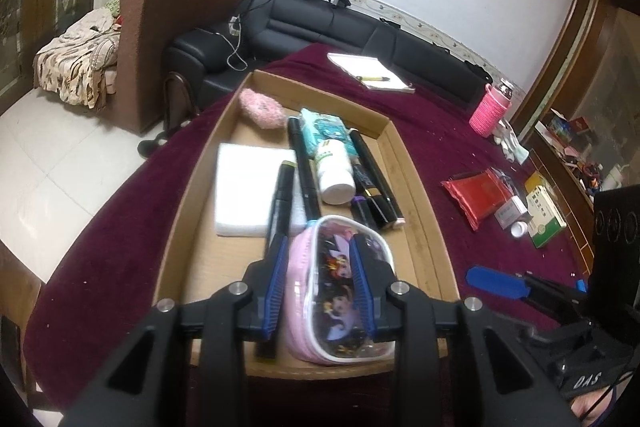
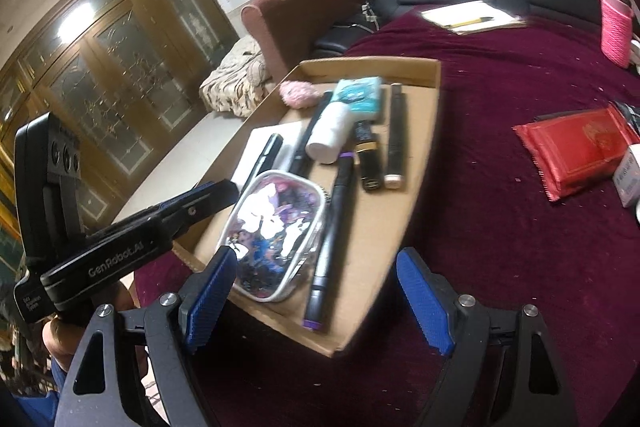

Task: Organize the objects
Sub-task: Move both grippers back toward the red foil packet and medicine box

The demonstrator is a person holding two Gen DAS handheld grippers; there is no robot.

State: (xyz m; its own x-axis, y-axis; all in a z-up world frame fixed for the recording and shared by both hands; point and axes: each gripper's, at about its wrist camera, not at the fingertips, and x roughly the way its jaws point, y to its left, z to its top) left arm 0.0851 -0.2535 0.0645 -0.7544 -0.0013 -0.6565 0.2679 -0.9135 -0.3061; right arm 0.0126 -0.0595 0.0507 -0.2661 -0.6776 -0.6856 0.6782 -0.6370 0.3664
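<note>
1. The left hand-held gripper [image 1: 319,275] stands narrow, its blue pads on either side of the pink-edged clear pouch [image 1: 340,291]; whether they press it or have just let go I cannot tell.
2. The pouch lies in the near end of the cardboard tray [image 1: 416,183], resting on the tray floor beside a black marker [image 1: 280,203].
3. The right hand-held gripper [image 2: 320,301] is wide open and holds nothing; it hangs over the tray's near corner.
4. Further up the tray lie a white bottle [image 1: 335,169], a teal tissue pack [image 1: 326,131], dark tubes, a white foam block [image 1: 250,187] and a pink fluffy item [image 1: 261,109].
5. Still outside on the maroon-covered desk [image 1: 400,107]: a red packet [image 1: 480,197], a green-and-white box [image 1: 546,217] and a small white bottle, to the right.
6. Judgement: the pouch is being placed. Next, the left jaws should clear it, and the free right gripper should reach for the red packet, closing on its edge, which is thin and likely slippery.
</note>
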